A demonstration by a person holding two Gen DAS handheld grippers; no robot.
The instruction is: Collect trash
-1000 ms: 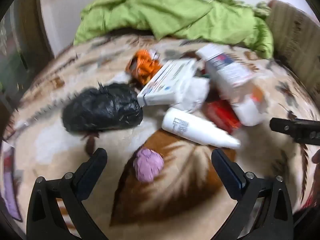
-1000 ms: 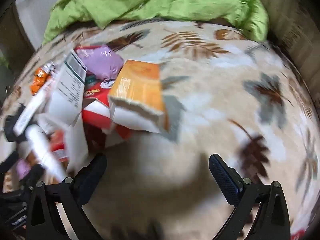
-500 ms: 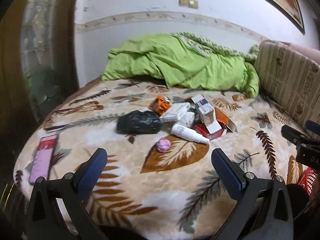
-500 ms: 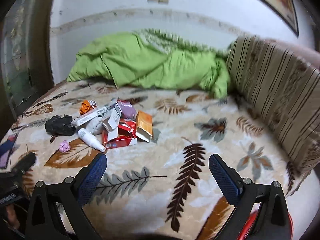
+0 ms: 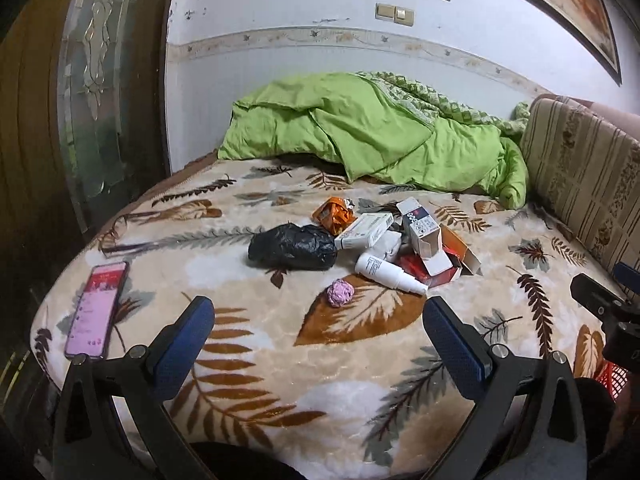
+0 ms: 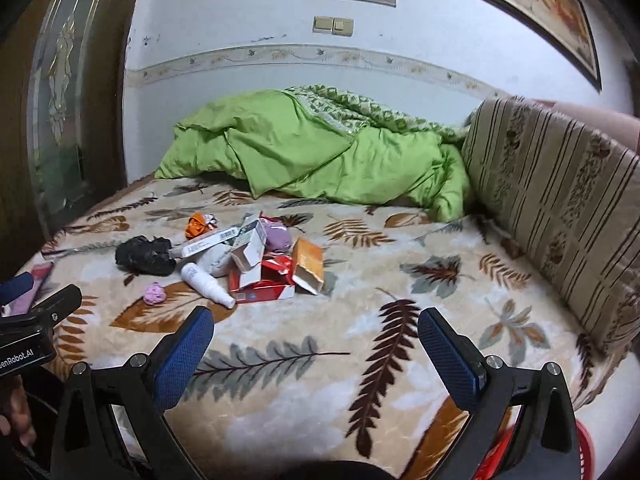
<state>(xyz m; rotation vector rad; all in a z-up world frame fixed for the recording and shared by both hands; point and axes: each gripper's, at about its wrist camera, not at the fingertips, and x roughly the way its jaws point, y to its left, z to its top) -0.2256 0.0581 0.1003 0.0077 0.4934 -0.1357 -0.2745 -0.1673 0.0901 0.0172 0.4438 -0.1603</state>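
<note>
A pile of trash lies mid-bed on a leaf-patterned blanket [image 5: 360, 360]: a black plastic bag [image 5: 292, 247], an orange wrapper [image 5: 334, 216], white cartons [image 5: 364, 231], a white bottle [image 5: 390, 274], a red box [image 6: 262, 286], an orange box [image 6: 307, 266] and a pink crumpled wad [image 5: 340, 292]. My left gripper [image 5: 318, 344] is open and empty, held back near the bed's front edge. My right gripper [image 6: 314, 350] is open and empty, to the right of the pile; it also shows in the left wrist view [image 5: 600, 304].
A phone [image 5: 96, 316] lies at the bed's left front. A green duvet [image 5: 360, 136] is bunched at the back. A striped cushion [image 6: 560, 208] lines the right side. A red basket [image 6: 580, 452] sits low at the right front. A dark door [image 5: 60, 100] stands left.
Both grippers have pulled far back from the pile to the bed's front edge. The whole bed is now in view. Nothing was picked up.
</note>
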